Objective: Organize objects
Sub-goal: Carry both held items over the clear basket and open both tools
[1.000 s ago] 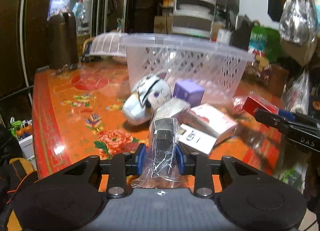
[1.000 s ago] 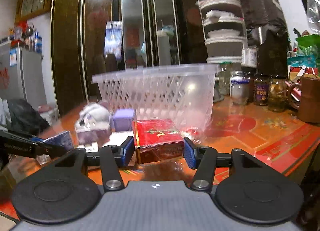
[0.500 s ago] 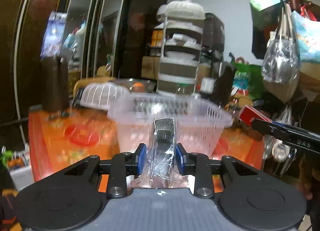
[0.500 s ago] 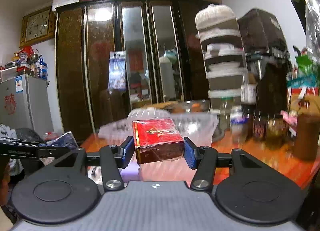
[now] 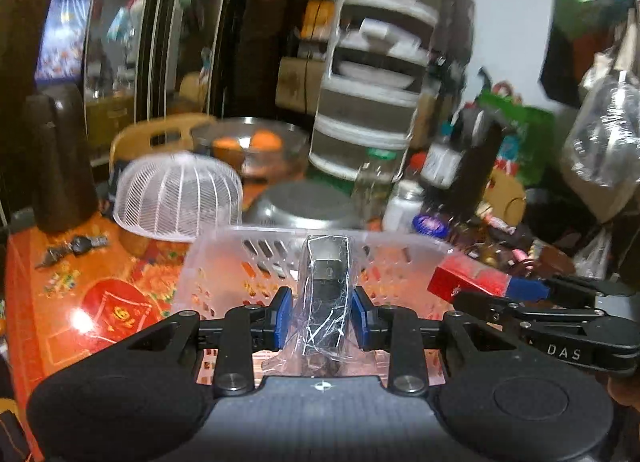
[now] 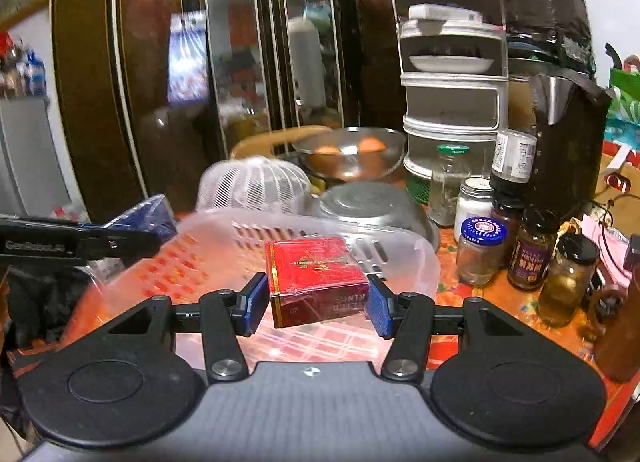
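Red patterned table, jars crowding its right edge | clear basket open-topped below | left gripper pinching plastic-wrapped pack, contents unclear | right gripper clamping red cigarette box

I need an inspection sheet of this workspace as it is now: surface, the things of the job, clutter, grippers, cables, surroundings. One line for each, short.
Surface: orange patterned table, glossy, crowded at the back.
Job's things: clear plastic basket on the table; red box and a dark item in a clear plastic wrap, both held above the basket.
Clutter: white mesh dome, metal bowl with oranges, upturned metal bowl, several jars, keys.
Grippers: left gripper shut on the wrapped item; right gripper shut on the red box.
Cables: nothing seen.
Surroundings: dark mirrored cabinet, stacked round containers, hanging bags.
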Motion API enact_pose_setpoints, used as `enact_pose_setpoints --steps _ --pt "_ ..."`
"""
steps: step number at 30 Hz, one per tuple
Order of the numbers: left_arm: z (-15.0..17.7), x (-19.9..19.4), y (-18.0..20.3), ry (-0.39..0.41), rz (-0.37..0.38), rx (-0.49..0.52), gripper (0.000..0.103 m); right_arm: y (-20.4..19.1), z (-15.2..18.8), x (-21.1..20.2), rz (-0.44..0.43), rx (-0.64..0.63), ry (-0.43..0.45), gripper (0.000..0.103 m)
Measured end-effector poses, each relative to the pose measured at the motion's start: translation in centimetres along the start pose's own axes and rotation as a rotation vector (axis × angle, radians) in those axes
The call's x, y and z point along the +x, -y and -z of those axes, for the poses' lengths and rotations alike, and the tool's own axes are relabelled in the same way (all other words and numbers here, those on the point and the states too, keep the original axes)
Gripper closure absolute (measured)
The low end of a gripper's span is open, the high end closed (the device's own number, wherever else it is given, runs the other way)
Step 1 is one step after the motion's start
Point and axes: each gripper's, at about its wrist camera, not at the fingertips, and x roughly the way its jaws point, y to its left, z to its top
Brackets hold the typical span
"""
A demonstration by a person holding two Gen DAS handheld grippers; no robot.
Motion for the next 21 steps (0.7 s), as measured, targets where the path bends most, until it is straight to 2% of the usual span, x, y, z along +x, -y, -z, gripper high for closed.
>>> enact_pose_setpoints --steps 7,14,21 --pt "0.2 6.4 0.1 -0.183 -0.044 -0.018 0.068 -1.5 -0.5 4.8 0.037 -0.100 -0.157 0.048" --pt "0.8 8.9 -0.3 -0.272 -0.090 -0.014 0.068 -2.2 0.0 7.7 0.043 -0.136 -0.275 0.048" --pt "1.5 9.8 -0.5 -0.298 -0.108 -0.004 0.066 -2.7 0.0 8.0 0.026 -0.144 -0.313 0.047"
